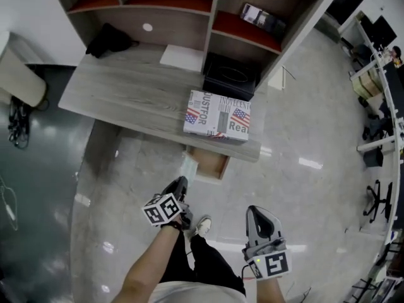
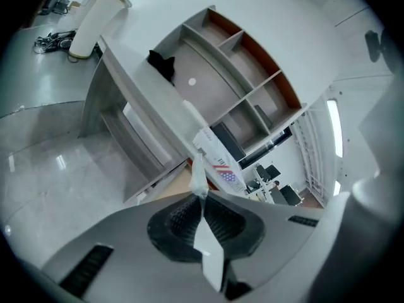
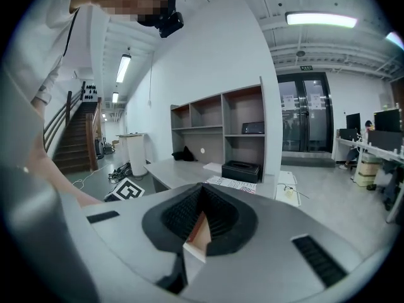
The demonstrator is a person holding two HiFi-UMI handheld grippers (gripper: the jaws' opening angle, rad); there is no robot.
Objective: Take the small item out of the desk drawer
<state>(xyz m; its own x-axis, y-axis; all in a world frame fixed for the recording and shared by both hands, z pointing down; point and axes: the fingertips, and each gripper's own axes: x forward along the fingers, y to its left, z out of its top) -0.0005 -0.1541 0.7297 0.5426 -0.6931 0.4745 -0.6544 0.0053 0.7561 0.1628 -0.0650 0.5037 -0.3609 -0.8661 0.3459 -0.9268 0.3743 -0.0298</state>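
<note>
The left tool (image 2: 202, 201) is pinched shut on the small item (image 2: 198, 172), a thin pale packet, at the near left corner of the open drawer (image 1: 211, 164) under the tabletop's (image 1: 126, 93) front edge. The right tool (image 3: 201, 194) is closed on nothing, well back. The lift-out seems in hand; next, draw the packet clear without loosening.

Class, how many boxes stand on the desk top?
2. The printed box lies at the front edge of the desk, above the drawer; the black box stands just behind it. Others could hide under the shelves.
</note>
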